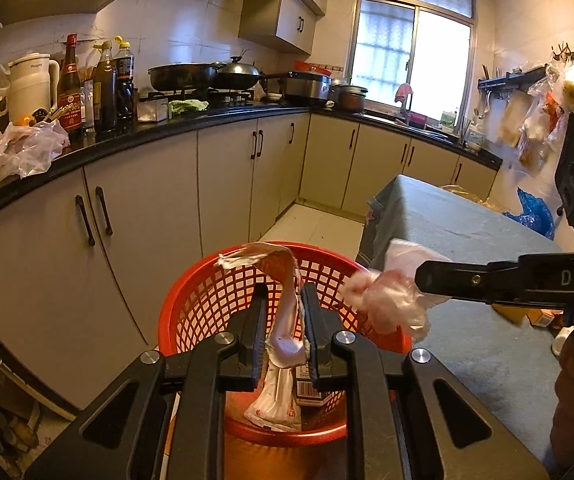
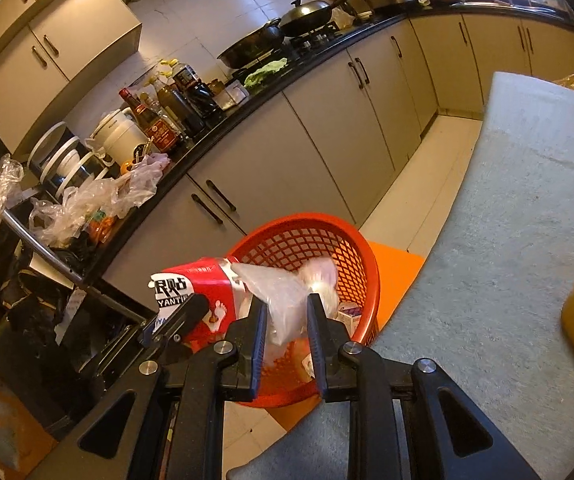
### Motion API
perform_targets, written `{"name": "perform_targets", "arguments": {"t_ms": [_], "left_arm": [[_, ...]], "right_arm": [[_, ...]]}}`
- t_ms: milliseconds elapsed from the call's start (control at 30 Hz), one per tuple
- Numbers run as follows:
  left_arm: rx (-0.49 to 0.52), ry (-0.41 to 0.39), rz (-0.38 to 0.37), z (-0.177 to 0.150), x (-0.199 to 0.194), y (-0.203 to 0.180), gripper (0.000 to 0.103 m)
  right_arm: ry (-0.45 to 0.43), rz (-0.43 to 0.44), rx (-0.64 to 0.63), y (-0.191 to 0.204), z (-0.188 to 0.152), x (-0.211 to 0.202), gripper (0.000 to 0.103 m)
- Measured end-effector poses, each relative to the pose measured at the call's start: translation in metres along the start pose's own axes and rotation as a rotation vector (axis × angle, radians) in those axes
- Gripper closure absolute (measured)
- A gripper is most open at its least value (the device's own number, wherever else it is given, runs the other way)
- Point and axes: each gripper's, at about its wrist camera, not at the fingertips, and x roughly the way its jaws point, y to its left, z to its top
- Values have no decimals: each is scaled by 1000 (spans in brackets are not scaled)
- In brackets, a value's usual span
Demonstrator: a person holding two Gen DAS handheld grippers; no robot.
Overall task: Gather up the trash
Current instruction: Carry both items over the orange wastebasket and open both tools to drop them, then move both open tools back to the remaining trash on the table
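Your left gripper (image 1: 283, 312) is clamped on a torn red-and-white packet (image 1: 283, 340), whose long axis hangs straight down into the red basket (image 1: 207, 300) directly below the fingertips. Your right gripper (image 2: 287, 320) pinches a crumpled clear plastic bag (image 2: 287, 292); the basket mouth lies just ahead and below it. Both loads hang over the opening, the left one more squarely.
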Motion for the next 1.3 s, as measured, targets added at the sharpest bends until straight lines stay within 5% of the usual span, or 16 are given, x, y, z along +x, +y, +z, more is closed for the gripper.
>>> {"name": "perform_targets", "arguments": {"t_ms": [167, 333, 467, 1067, 1300], "left_arm": [[3, -9, 6, 1, 0, 0, 63], [7, -16, 2, 2, -6, -5, 61], [15, -44, -10, 1, -19, -15, 46], [177, 3, -182, -20, -25, -134, 39], [349, 3, -247, -22, -28, -199, 39]], "right_arm": [[-4, 7, 2, -1, 0, -2, 75], [-33, 11, -8, -3, -3, -23, 73], [-72, -20, -23, -4, -12, -47, 49], [-200, -148, 101, -77, -75, -165, 46], [-302, -194, 215, -124, -103, -230, 46]]}}
